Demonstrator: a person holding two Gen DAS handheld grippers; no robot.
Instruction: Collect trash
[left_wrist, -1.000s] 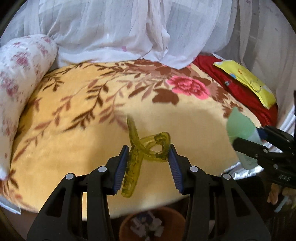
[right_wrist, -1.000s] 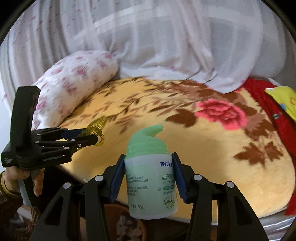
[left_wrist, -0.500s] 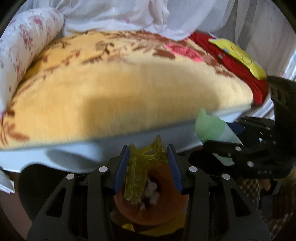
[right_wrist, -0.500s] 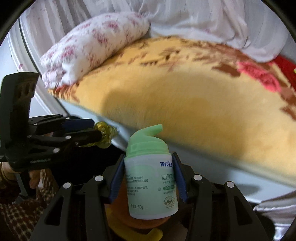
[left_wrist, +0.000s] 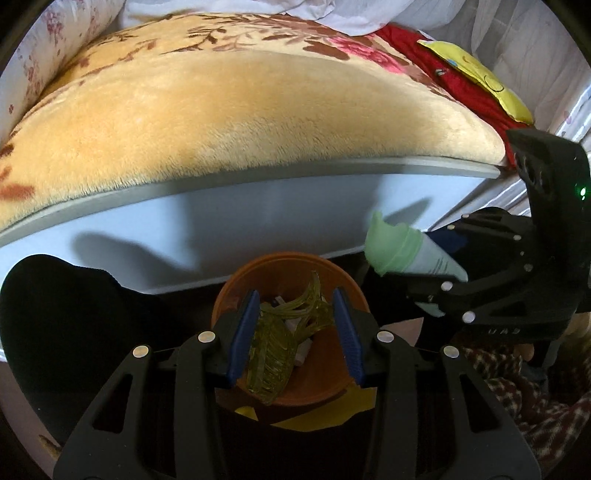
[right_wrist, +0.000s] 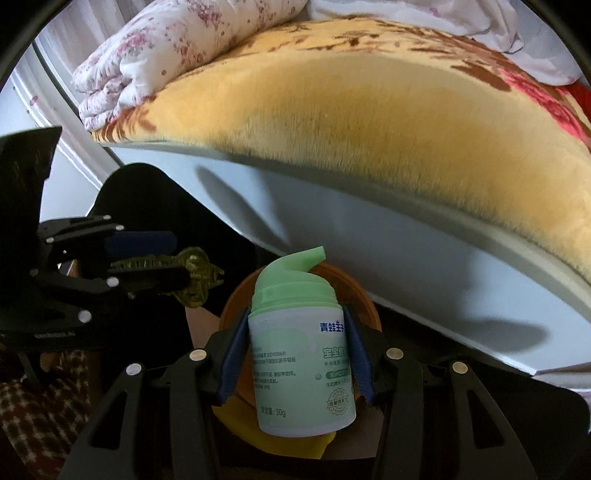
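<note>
Bed blanket (left_wrist: 258, 122) has slid up out of centre; both loads now hang over the orange bin (left_wrist: 332, 384). Left hand-held gripper (left_wrist: 295, 332) clamps the yellow-green hair claw (left_wrist: 275, 354), right hand-held gripper (right_wrist: 295, 354) clamps the green-capped bottle (right_wrist: 299, 354). Release looks next.

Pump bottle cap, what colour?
Light green cap on a white pump bottle; shows best in the right wrist view.
</note>
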